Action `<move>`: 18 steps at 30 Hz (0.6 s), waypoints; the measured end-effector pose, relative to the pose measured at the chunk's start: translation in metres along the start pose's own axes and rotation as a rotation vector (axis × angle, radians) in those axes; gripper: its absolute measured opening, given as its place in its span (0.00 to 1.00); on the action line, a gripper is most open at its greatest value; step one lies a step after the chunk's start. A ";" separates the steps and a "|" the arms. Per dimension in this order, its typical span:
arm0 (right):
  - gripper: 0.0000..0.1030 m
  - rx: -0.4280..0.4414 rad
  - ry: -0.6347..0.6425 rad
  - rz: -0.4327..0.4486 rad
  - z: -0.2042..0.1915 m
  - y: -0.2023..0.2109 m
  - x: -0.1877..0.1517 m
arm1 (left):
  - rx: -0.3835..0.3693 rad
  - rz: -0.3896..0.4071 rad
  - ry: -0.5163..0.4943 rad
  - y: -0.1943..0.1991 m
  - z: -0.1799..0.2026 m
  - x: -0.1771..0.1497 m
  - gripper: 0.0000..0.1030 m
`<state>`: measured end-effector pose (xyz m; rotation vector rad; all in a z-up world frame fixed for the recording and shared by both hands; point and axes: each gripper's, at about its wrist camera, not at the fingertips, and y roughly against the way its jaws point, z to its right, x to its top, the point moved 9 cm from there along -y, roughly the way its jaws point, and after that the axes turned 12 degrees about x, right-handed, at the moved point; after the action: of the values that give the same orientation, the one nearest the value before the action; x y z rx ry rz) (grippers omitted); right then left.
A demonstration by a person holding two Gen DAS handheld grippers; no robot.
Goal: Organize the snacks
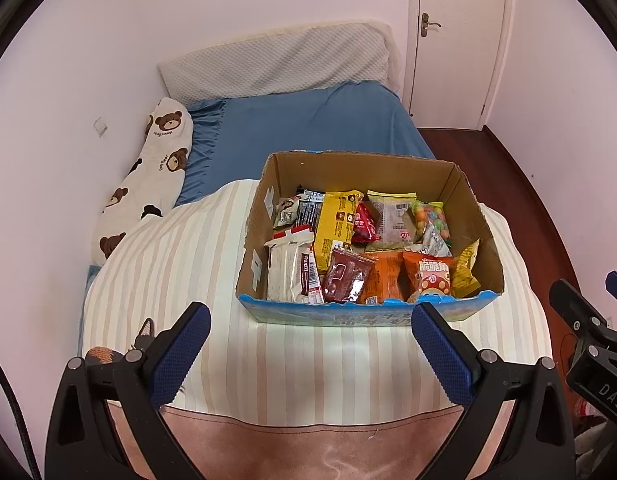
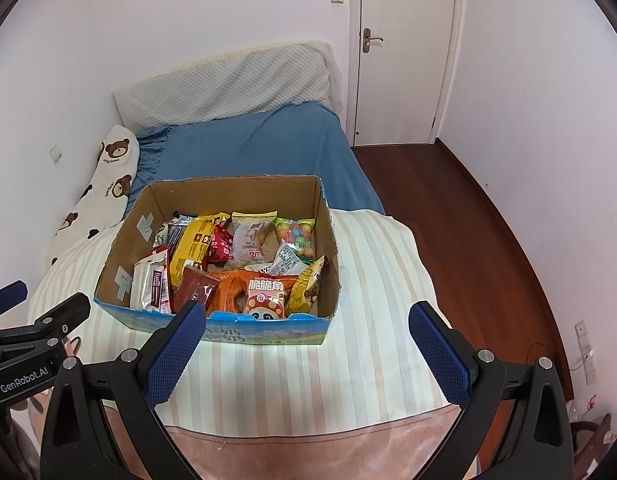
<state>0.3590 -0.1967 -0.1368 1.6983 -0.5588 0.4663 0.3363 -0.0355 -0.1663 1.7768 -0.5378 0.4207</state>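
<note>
I have the open brown cardboard box with the blue printed front (image 1: 364, 316) sitting on the cream striped quilt (image 1: 168, 280) at the near end of the blue-sheeted bed (image 1: 308, 128), so its footing is soft and it may rock if I press down into it. The box looks stiff but light, and I would not lift it by its torn top edge. Inside, the snacks lie jumbled and overlapping. The white foil wafer pack (image 1: 292, 276) at the near left is the biggest, slick and probably crushable, best pinched at its crimped end seal. The tall yellow packet (image 1: 335, 224) behind it is flat and should take a grip on its upper edge. The orange puffed-snack bag with the cartoon face (image 1: 428, 276) at the near right is air-filled and will squirm, so I would take its top seam. The small clear bag of coloured candy balls (image 1: 430, 218) at the far right is lumpy and denser. My left gripper (image 1: 310, 344) and right gripper (image 2: 308, 344) both hover just short of the box, jaws spread wide and holding nothing.
</note>
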 end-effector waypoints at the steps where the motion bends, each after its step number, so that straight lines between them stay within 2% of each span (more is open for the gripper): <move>1: 1.00 0.001 0.000 0.001 0.000 0.000 0.000 | -0.001 -0.001 0.000 0.000 0.000 0.000 1.00; 18: 1.00 0.005 -0.007 -0.008 0.001 0.005 -0.007 | -0.019 -0.016 -0.014 0.004 0.004 -0.006 1.00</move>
<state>0.3509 -0.1975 -0.1372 1.7072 -0.5562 0.4562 0.3292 -0.0393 -0.1676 1.7657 -0.5351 0.3908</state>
